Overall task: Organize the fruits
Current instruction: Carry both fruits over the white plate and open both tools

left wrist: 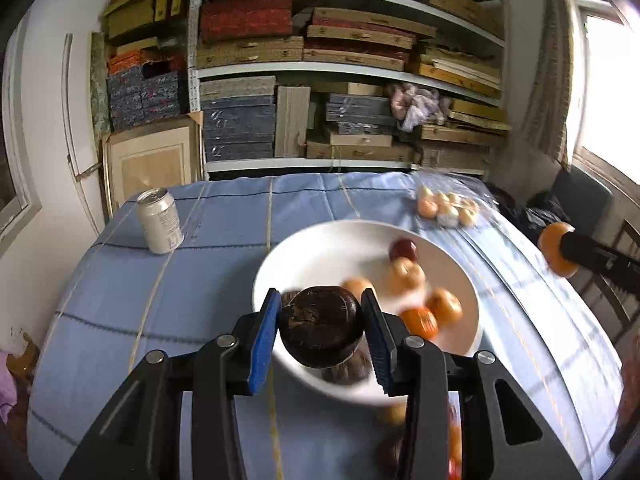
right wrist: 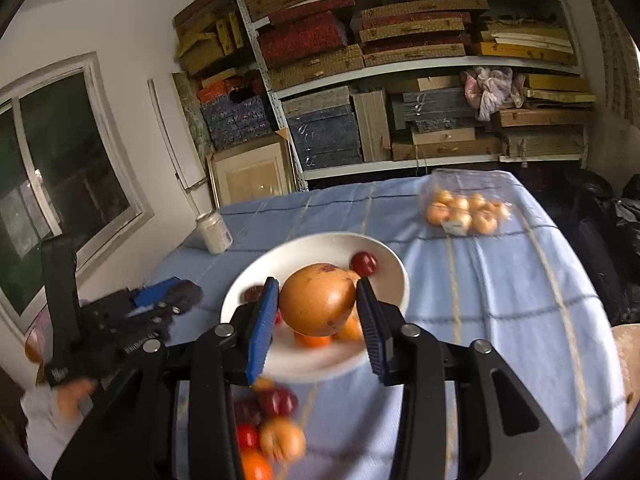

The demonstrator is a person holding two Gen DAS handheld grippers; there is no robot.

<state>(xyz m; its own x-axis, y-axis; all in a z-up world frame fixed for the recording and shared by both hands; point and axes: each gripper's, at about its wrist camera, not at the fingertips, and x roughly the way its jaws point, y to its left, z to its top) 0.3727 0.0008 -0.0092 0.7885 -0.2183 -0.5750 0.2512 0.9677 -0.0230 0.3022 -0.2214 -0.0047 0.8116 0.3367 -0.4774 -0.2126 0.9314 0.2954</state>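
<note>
Two grippers carry fruit above a white bowl [right wrist: 392, 276] on a desk [left wrist: 224, 240] draped in blue checked cloth. The left gripper [left wrist: 322, 330] has its blue-padded fingers [left wrist: 264, 340] clamped on a dark brown fruit [left wrist: 320, 326]; the right gripper [right wrist: 316, 312] grips a golden pear [right wrist: 316, 300], fingers pressing both flanks. Several apples and an orange already lie in the bowl; more loose fruit [right wrist: 280, 436] waits on the cloth nearer the camera. Good practice here is probably to lower each piece over a bare patch of bowl, one at a time, and release low so nothing rolls or bruises.
</note>
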